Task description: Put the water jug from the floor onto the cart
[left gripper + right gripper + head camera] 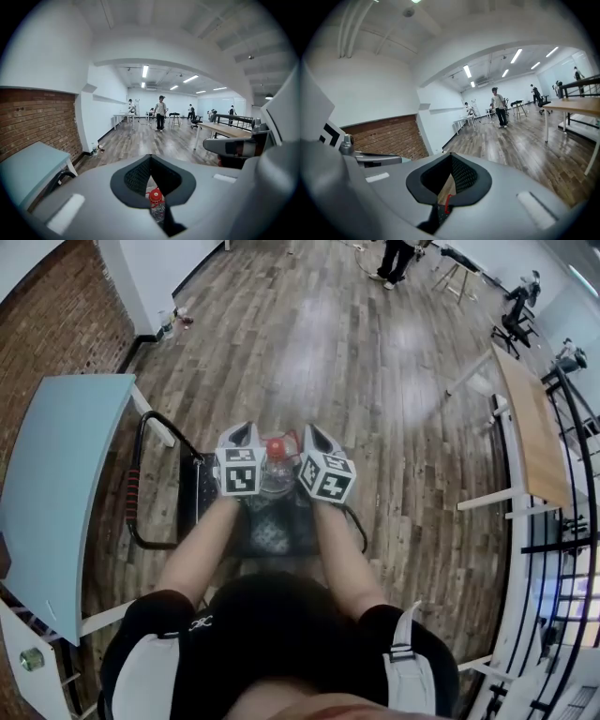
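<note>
The room is a big open office with a wooden floor (309, 343), a brick wall (66, 306) at my left and a light blue worktop (56, 474) beside it. Just below me stands the cart (133, 493), with its black handle towards the worktop.

The water jug (277, 472) is over the dark deck of the cart, between the left gripper (241, 433) and the right gripper (316, 435), 1 on each side of it. I judge the task almost finished: the jug is off the floor and above the cart. I cannot tell if its base already rests on the deck. What is left is to set it down firmly and take both grippers away.

The head view shows the cart and where the jug is, but not the jaws. Each gripper view shows its 2 jaws closed at the tips with nothing clamped, and through the hollow the jug's red cap (155, 195) appears low down. The gripper views also show a person (161, 112) standing far off.
</note>
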`<state>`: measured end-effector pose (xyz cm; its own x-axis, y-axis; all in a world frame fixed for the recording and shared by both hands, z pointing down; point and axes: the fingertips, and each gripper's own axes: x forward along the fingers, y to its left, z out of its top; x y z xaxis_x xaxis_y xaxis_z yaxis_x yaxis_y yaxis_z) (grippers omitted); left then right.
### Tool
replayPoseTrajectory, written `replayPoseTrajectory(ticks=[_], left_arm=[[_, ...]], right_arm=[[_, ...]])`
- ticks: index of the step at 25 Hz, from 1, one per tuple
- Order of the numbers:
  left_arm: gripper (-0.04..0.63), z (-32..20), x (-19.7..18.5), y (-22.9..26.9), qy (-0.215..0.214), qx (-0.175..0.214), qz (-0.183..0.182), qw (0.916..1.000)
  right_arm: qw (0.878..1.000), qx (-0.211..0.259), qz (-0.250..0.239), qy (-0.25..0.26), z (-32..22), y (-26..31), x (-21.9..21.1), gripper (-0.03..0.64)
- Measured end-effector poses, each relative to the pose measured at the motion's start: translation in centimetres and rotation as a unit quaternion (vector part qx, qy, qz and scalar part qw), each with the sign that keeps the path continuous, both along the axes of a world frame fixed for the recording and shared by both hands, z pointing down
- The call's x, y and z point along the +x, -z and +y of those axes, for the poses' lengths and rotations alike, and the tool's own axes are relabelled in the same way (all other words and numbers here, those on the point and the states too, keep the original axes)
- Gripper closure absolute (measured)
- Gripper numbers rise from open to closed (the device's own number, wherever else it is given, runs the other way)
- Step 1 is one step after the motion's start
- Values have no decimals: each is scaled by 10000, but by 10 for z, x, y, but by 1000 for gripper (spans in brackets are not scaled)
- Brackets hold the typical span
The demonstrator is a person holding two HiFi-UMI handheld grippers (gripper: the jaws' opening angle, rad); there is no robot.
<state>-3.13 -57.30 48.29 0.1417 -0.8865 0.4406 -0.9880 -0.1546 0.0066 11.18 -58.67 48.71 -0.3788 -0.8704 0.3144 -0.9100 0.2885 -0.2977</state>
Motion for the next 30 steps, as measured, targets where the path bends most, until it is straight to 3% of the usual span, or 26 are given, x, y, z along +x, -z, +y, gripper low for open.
replayPoseTrajectory(ticks=[5, 9, 14, 30], left_arm=[[595, 1, -8, 27, 11, 221, 65, 9997], [595, 2, -8, 51, -24, 363, 5, 9993], [595, 2, -7, 64, -45, 527, -46, 9986], [595, 2, -6, 48, -179, 334, 63, 9993]], right_arm=[[9952, 849, 479, 30, 4, 53, -6, 604], [9920, 1160, 462, 177, 5, 78, -16, 604], [9906, 1256, 449, 307, 8, 91, -20, 604], [9936, 1020, 380, 308, 6, 74, -25, 604]])
